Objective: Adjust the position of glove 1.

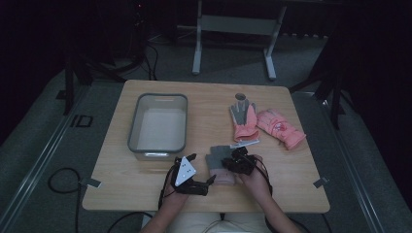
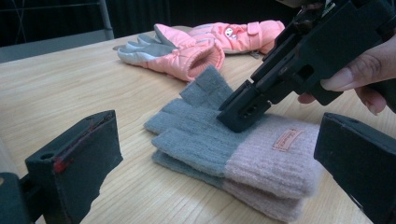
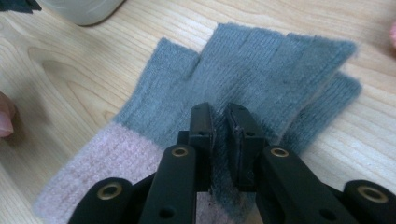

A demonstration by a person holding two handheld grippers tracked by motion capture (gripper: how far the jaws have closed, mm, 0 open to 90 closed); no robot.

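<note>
At the near edge of the table (image 1: 145, 194), just right of centre, lies the knit glove pair (image 1: 219, 166): grey finger part, pink cuff, stacked one on the other. Seen from above, the long axis runs roughly 12 to 6, fingers toward 12, cuff toward the person.

The right gripper (image 1: 236, 159) sits on top of the gloves, tips down on the grey part close to where grey meets pink. In the right gripper view its jaws stand nearly closed, only a thin slit between the pads, w/ grey knit bunched in that slit. Looks like a pinch on the top layer, but I can't tell for sure whether the pads really bite or just press down on the wool. From the left gripper view, the right gripper (image 2: 243, 109) comes down at a slant, tip buried in the grey knit.

The left gripper (image 1: 201, 170) hangs at abt 9 o'clock from the gloves, just beside them, not touching. Jaws wide apart, nothing between them; they frame the glove pair (image 2: 233, 149) from the side, cuff end nearer.

So the right hand is the nearer one, already on the thing. The grey bin (image 1: 133, 128) stands at abt 10 o'clock from the gloves; the peach ski gloves (image 1: 265, 124) lie at abt 1 o'clock, well apart.
</note>
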